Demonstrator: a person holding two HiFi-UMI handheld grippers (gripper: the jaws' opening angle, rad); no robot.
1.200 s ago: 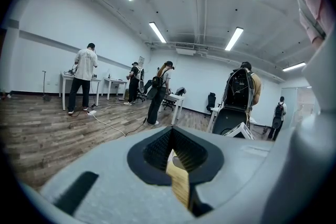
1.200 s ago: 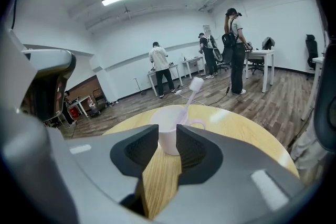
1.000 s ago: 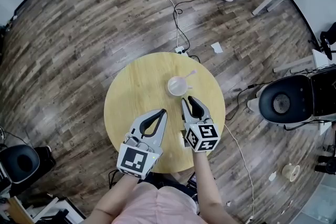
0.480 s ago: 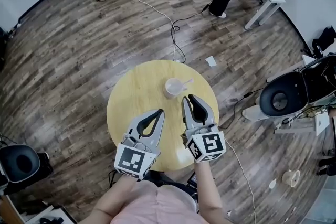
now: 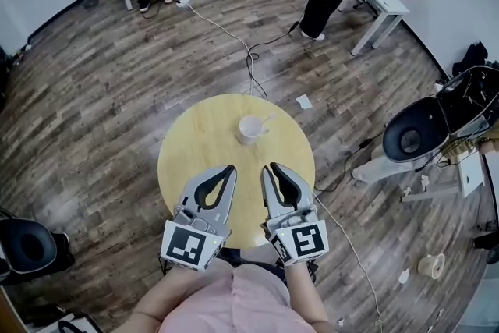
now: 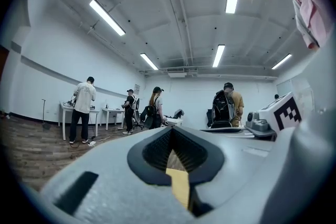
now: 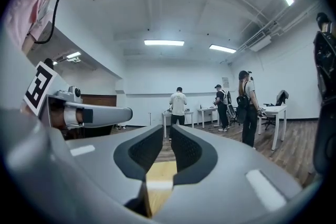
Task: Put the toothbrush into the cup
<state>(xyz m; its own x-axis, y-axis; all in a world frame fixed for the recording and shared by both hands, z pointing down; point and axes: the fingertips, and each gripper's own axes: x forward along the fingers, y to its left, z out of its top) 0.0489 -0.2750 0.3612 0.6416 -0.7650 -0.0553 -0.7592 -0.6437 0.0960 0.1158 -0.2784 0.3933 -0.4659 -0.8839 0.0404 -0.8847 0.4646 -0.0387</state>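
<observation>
- Two tools hover over the near edge of the round bench (image 5: 187,148). The left tool (image 5: 228,169) has its tips pressed together on nothing, and the right tool (image 5: 267,168) stands a slit apart, likewise empty.
- Beyond them, toward the bench's far side and well apart from both tools, the pale cup (image 5: 249,129) stands upright. What looks like the toothbrush (image 5: 266,119) leans out over its rim, so the job appears done.
- The risk from here is a tip-over: a light cup with a long handle overhanging could topple if a tool reaches in and clips that handle. A cable (image 5: 234,35) trailing across the floor (image 5: 93,90) behind the bench could also snag a foot.
- Only the head view shows cup and brush. The two gripper views miss them, giving instead the jaw gaps up close and people (image 6: 83,107) standing by the far wall.
</observation>
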